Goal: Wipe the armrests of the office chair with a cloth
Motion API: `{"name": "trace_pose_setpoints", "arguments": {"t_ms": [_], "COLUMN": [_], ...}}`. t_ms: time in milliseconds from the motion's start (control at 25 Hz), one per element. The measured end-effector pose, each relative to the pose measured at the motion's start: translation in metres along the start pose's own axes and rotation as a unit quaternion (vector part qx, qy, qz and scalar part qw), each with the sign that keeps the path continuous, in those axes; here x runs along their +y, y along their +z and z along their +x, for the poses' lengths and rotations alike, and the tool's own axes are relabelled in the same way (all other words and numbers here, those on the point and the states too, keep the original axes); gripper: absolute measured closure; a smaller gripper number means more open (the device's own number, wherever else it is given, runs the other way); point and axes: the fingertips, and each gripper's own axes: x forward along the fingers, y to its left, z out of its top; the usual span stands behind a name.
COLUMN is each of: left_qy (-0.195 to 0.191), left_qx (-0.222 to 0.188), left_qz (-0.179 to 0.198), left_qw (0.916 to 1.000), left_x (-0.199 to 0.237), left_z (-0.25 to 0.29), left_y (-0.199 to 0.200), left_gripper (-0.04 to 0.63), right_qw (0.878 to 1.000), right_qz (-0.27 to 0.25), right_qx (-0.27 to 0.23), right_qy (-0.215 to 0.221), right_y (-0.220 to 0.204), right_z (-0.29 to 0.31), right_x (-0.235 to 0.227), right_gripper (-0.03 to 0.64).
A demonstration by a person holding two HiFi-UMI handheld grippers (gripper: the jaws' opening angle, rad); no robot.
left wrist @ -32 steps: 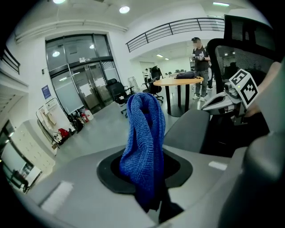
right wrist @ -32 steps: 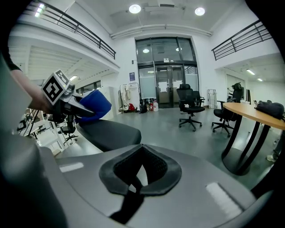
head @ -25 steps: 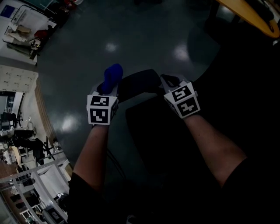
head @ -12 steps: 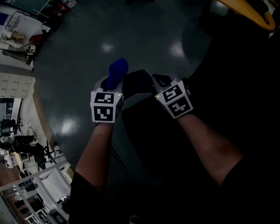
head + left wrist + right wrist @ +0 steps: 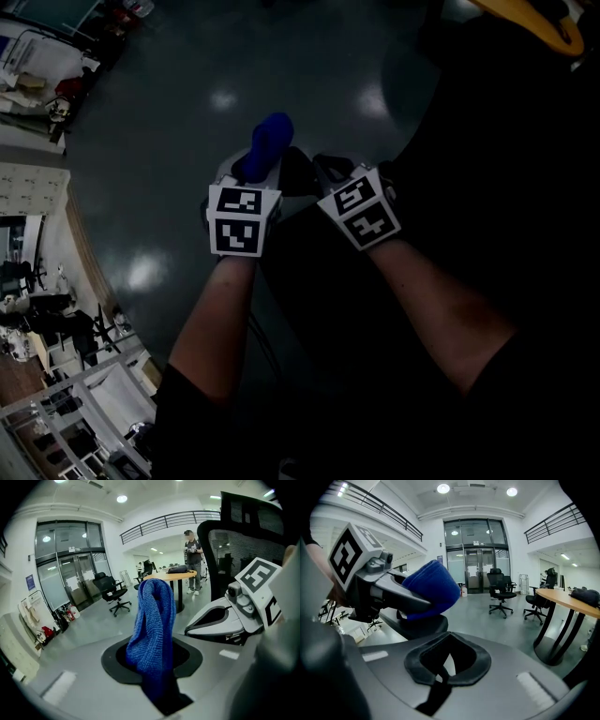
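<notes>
Far left in the head view lies the glossy grey floor (image 5: 169, 112), with ceiling lights mirrored in it. The left gripper (image 5: 251, 173) hangs over it at the edge of the dark office chair (image 5: 319, 281). Its fingers are clamped on the blue cloth (image 5: 267, 141), which stands up out of them in a loose, folded bundle. The left gripper view confirms this: the knitted cloth (image 5: 152, 630) is pinched at its lower end and rises past the tips.

Just right of the cloth sits the black armrest (image 5: 298, 173), between the two grippers. In the right gripper view the cloth (image 5: 433, 590) bulges directly above the armrest pad (image 5: 419, 623); whether it touches the pad cannot be told.

Next comes the right gripper (image 5: 328, 169), just beside the left one, the two marker cubes nearly side by side. Its fingers are drawn together with nothing between them, as the right gripper view shows (image 5: 440, 679).

Further right in the left gripper view rises the chair's mesh backrest (image 5: 234, 550). Behind it a round counter (image 5: 176, 575) with a yellow top stands in the hall, and a person (image 5: 193, 557) stands beside it
</notes>
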Motion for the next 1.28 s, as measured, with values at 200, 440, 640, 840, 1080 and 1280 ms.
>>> {"name": "trace_pose_setpoints", "arguments": {"t_ms": [200, 440, 640, 840, 1080, 1280], "left_qy": [-0.037, -0.05, -0.027, 0.017, 0.073, 0.096], "left_qx": [-0.013, -0.028, -0.038, -0.017, 0.021, 0.041], "left_qz": [0.016, 0.008, 0.001, -0.007, -0.032, -0.048], "left_qw": [0.9991, 0.9983, 0.9989, 0.9997, 0.9966, 0.9934], "left_x": [-0.04, -0.054, -0.035, 0.005, 0.053, 0.064], "left_z": [0.011, 0.001, -0.027, -0.062, -0.107, -0.121], "left_y": [0.018, 0.022, 0.022, -0.009, -0.066, -0.097], "left_gripper": [0.477, 0.472, 0.472, 0.472, 0.472, 0.471], "right_qw": [1.0, 1.0, 1.0, 1.0, 1.0, 1.0], "right_qz": [0.003, 0.009, 0.004, 0.002, -0.012, -0.02], "right_qx": [0.002, 0.005, 0.009, 0.011, 0.015, 0.017], "right_qy": [0.0, 0.004, 0.004, 0.004, 0.001, 0.007], "right_y": [-0.001, -0.005, -0.002, -0.005, -0.005, -0.006], "right_z": [0.001, -0.001, -0.005, -0.004, 0.0, 0.008], "right_x": [-0.002, 0.0, -0.005, -0.006, -0.002, -0.002], "right_gripper": [0.626, 0.626, 0.626, 0.626, 0.626, 0.626]}}
